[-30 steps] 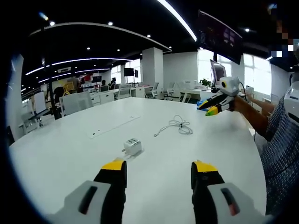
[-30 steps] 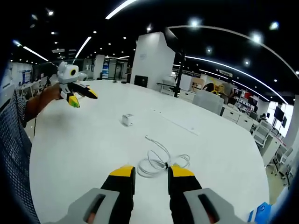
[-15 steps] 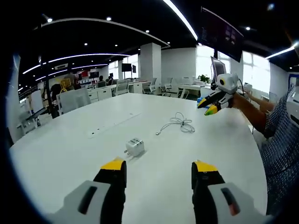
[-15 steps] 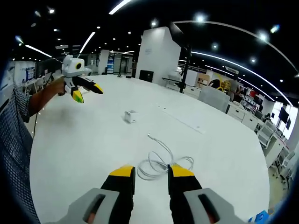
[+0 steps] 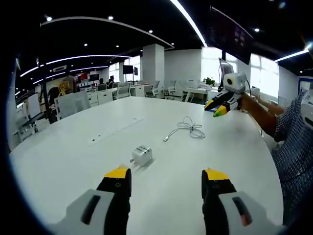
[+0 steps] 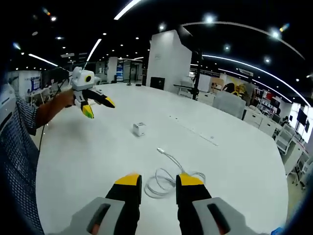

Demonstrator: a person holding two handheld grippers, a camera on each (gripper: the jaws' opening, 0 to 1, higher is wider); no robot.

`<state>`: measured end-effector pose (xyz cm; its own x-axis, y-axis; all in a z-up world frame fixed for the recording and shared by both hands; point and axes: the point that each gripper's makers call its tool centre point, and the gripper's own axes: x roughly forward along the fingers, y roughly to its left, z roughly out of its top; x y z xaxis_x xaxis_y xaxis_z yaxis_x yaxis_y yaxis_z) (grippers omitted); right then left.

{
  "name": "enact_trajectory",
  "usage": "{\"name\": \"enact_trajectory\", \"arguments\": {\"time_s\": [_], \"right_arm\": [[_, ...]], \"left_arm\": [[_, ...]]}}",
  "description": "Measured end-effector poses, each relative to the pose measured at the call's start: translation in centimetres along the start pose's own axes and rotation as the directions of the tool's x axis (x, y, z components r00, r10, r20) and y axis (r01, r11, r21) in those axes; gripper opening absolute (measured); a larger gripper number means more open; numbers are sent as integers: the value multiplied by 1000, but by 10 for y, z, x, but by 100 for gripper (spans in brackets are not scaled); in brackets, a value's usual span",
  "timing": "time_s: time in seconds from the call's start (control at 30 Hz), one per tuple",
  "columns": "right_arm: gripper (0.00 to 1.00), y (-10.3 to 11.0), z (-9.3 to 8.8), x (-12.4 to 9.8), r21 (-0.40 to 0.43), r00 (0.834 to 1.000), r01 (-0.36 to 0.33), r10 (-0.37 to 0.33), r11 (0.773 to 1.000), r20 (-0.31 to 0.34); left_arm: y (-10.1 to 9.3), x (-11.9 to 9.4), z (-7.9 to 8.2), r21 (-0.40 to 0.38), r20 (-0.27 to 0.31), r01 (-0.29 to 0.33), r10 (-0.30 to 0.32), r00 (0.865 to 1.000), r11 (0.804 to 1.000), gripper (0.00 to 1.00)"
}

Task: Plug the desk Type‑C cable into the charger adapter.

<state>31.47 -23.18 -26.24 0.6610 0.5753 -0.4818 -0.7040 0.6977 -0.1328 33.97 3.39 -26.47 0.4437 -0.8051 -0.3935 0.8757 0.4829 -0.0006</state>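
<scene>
A small white charger adapter [image 5: 141, 155] lies on the round white table [image 5: 63, 166], a little ahead of my left gripper [image 5: 167, 175], which is open and empty. The white Type-C cable [image 5: 188, 129] lies coiled farther off. Beyond the coil a hand holds my right gripper [image 5: 216, 106] above the table. In the right gripper view, the cable [image 6: 172, 159] lies just ahead of my right gripper [image 6: 159, 181], whose jaws stand open with nothing in them. The adapter [image 6: 140, 129] sits farther on, and the left gripper [image 6: 98, 107] hovers open to its left.
A long flat slot cover [image 5: 116, 129] runs across the table behind the adapter. A person's checked sleeve [image 5: 295, 147] fills the right side of the left gripper view. Office desks, chairs and a white pillar [image 6: 168, 61] stand beyond the table.
Both cameras have shifted slightly. In the right gripper view the left gripper has drifted right, closer to the adapter. The adapter and cable lie where they were; nothing has been grasped.
</scene>
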Motion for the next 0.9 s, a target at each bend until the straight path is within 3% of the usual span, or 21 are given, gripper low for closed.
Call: {"name": "enact_trajectory", "arguments": {"time_s": [0.43,0.57,0.9], "right_arm": [[30,-3,4,7,-19,1000,-20,20,1000,-11],[30,2,11,9,3,996,-82,82,997,23],[30,-4,12,25,-4,995,-97,97,995,5]], "left_arm": [[12,9,1,10,-14,19,-19,1000,1000,57],[15,14,-2,28,-28,31,-31,999,999,57],[27,24,-3,11,-21,46,-46,999,999,57]]}}
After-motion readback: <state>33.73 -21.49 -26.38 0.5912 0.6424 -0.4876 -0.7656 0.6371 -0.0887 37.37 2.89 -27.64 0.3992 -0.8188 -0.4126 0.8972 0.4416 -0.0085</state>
